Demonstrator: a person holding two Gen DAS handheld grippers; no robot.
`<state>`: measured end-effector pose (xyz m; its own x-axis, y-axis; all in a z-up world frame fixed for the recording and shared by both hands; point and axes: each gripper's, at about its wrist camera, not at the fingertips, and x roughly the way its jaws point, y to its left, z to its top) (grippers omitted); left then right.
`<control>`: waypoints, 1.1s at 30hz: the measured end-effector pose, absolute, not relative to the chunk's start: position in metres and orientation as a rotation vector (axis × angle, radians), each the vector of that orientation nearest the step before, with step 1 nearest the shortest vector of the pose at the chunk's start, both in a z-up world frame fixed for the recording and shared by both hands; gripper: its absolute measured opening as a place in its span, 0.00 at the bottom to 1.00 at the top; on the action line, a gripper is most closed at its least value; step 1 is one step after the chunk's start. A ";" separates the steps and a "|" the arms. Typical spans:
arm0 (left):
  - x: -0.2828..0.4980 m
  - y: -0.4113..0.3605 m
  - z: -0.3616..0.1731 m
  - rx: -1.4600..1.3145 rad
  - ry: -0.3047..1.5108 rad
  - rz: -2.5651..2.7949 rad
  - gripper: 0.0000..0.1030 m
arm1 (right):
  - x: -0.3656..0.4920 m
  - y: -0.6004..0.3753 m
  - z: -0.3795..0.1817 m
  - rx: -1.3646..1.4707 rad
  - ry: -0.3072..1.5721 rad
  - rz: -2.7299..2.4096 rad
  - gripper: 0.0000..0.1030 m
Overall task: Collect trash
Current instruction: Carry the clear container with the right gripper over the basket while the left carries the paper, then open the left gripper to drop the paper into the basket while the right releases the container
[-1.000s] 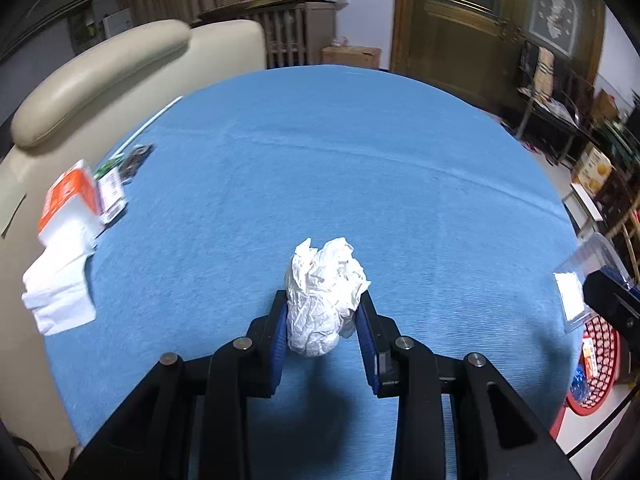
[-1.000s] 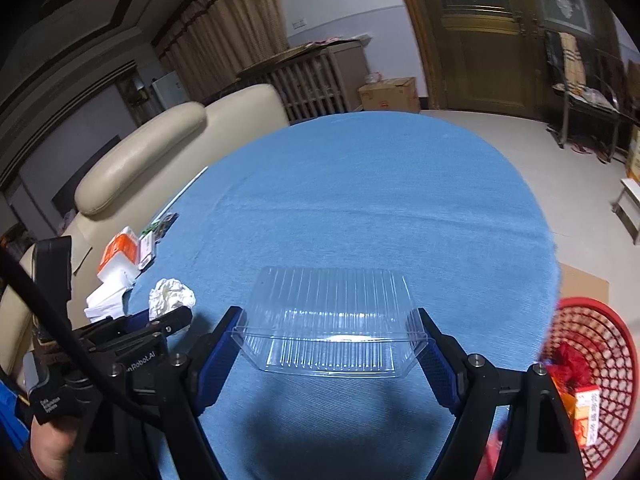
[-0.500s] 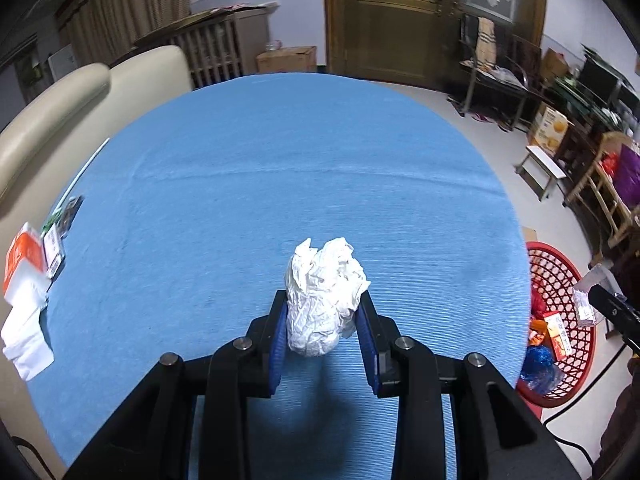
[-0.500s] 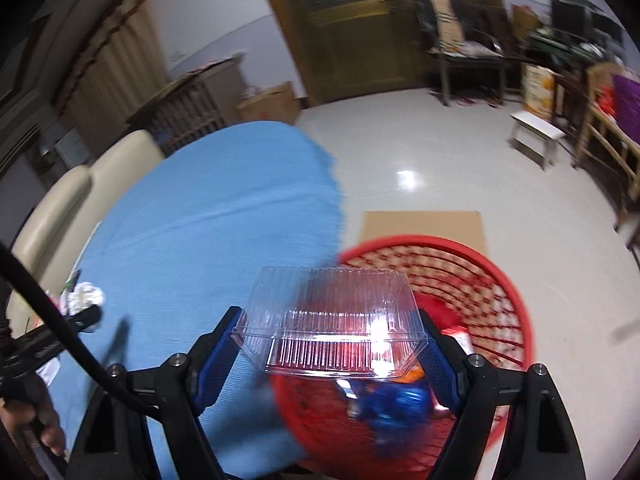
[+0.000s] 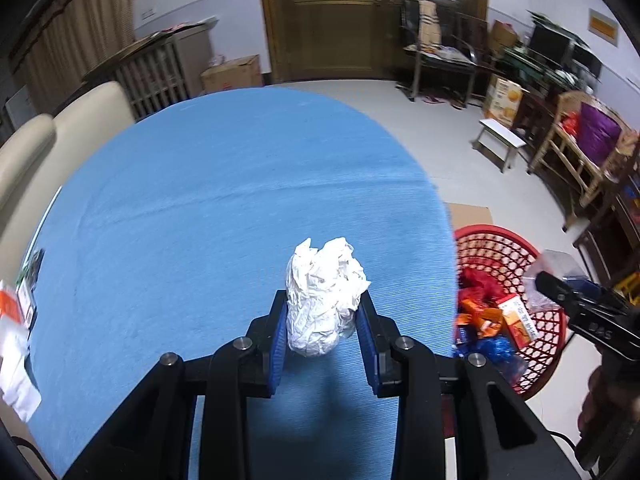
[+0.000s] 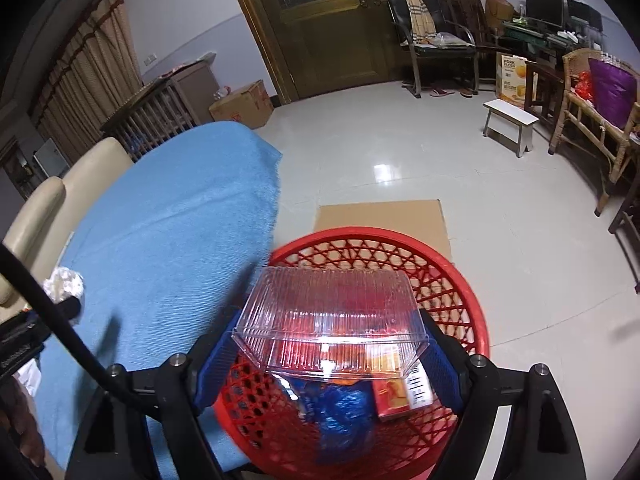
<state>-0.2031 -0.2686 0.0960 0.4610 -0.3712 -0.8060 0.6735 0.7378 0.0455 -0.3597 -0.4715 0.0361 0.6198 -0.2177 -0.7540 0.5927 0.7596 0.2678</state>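
My left gripper (image 5: 323,322) is shut on a crumpled white paper ball (image 5: 324,300), held above the blue tablecloth (image 5: 208,216) near its right edge. My right gripper (image 6: 326,354) is shut on a clear plastic container (image 6: 330,322) and holds it over the red mesh basket (image 6: 452,276), which stands on the floor beside the table and holds orange, red and blue wrappers. The basket also shows in the left wrist view (image 5: 516,248), with the right gripper (image 5: 576,300) above it. The paper ball shows at the left of the right wrist view (image 6: 64,282).
White tissues and orange packets (image 5: 12,328) lie at the table's left edge by a cream sofa (image 5: 52,136). A cardboard sheet (image 6: 380,216) lies on the floor behind the basket. A white stool (image 6: 510,122) and wooden chairs (image 6: 592,128) stand at the right.
My right gripper has carried the clear container off the table to above the red basket. My left gripper has swung right with the paper ball toward the table's right edge.
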 end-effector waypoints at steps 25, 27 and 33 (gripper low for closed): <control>-0.256 -0.377 0.086 0.474 0.949 -0.929 0.33 | -0.421 -0.526 0.056 0.694 0.643 -0.619 0.98; -0.261 -0.382 0.080 0.479 0.966 -0.944 0.33 | -0.427 -0.529 0.056 0.707 0.636 -0.628 0.98; -0.268 -0.389 0.070 0.503 0.983 -0.963 0.33 | -0.435 -0.534 0.054 0.725 0.635 -0.640 0.98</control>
